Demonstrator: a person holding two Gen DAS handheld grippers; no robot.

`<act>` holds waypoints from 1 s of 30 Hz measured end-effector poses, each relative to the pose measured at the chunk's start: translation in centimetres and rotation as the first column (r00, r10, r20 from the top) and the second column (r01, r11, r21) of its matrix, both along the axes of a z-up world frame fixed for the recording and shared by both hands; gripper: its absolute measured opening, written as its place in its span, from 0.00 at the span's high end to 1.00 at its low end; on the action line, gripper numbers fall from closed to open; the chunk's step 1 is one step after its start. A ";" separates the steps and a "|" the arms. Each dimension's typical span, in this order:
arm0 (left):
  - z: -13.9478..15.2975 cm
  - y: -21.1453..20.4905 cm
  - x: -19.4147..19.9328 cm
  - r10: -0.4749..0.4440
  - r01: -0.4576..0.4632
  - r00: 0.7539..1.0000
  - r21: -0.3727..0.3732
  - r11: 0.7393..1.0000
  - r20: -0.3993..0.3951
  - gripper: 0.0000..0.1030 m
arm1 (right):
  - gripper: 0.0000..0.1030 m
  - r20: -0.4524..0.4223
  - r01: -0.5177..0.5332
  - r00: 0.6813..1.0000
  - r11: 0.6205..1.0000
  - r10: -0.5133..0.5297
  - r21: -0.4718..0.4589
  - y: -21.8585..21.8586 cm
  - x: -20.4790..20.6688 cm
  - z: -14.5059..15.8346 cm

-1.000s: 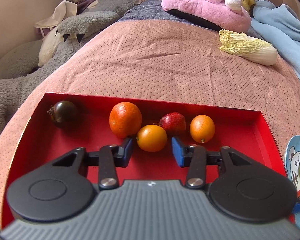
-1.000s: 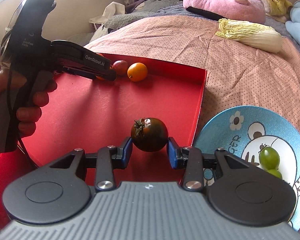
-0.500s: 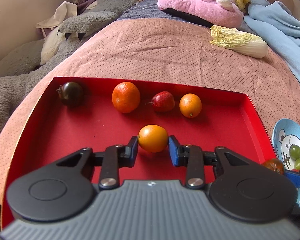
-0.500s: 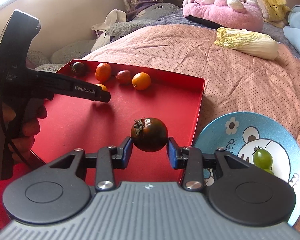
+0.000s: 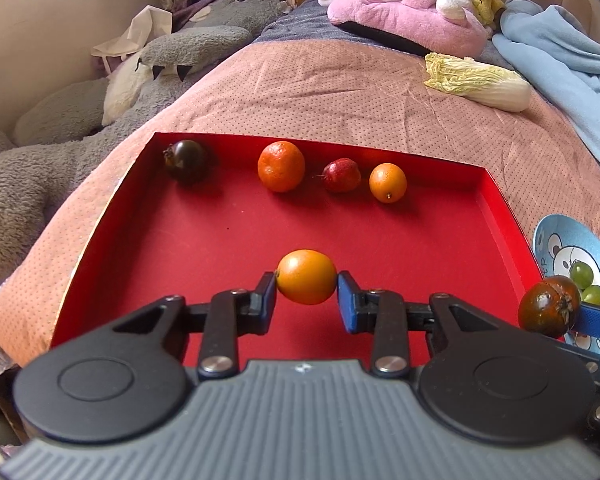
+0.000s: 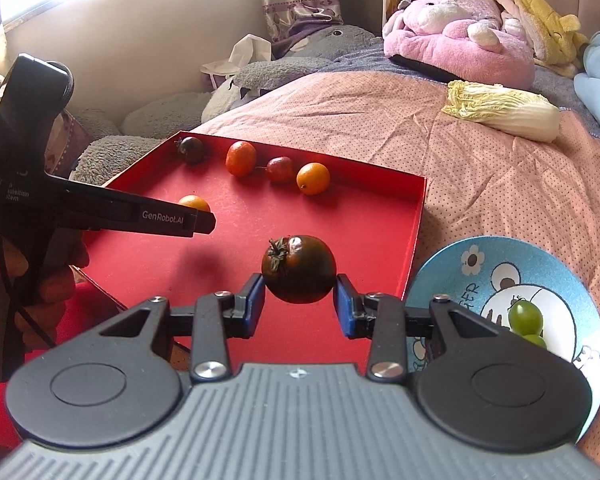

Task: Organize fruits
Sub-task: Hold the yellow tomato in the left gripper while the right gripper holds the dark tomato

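Note:
A red tray [image 5: 220, 240] lies on a pink bedspread. Along its far wall sit a dark tomato [image 5: 186, 161], a mandarin [image 5: 281, 166], a small red fruit [image 5: 341, 175] and a small orange fruit [image 5: 388, 182]. My left gripper [image 5: 306, 282] is shut on another small orange fruit [image 5: 307, 272], held above the tray's middle. My right gripper [image 6: 299, 285] is shut on a second dark tomato [image 6: 299, 264], over the tray's right side. Just to its right a blue plate [image 6: 540, 264] holds green grapes [image 6: 525, 317]. A hand holds the left gripper [image 6: 206, 221] in the right wrist view.
A napa cabbage [image 5: 478, 80] lies on the bedspread beyond the tray. Pink and grey plush toys [image 5: 404, 20] and a blue blanket [image 5: 560, 60] crowd the far end and left side. The plate [image 5: 560, 236] touches the tray's right wall.
The left gripper closed on the small orange fruit beside the far row and drew it back and up. The right gripper rose a little with its tomato.

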State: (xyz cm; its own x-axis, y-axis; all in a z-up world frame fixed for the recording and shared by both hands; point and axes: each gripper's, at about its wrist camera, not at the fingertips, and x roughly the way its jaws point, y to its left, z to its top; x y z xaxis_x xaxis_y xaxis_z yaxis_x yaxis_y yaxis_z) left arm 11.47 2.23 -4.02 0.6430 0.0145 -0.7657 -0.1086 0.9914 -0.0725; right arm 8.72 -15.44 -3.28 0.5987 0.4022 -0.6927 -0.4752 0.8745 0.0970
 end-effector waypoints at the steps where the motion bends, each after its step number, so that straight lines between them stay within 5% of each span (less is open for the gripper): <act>1: 0.1 0.1 -0.2 0.002 -0.002 1.000 0.002 1.000 0.001 0.65 | 0.58 0.002 -0.003 1.000 1.000 0.003 0.003 0.1 -0.1 0.1; 30: 1.5 -0.4 -1.8 0.008 -0.008 1.000 0.054 0.999 0.009 0.65 | 0.58 0.035 -0.014 0.999 0.998 0.012 0.058 -0.1 -1.6 1.4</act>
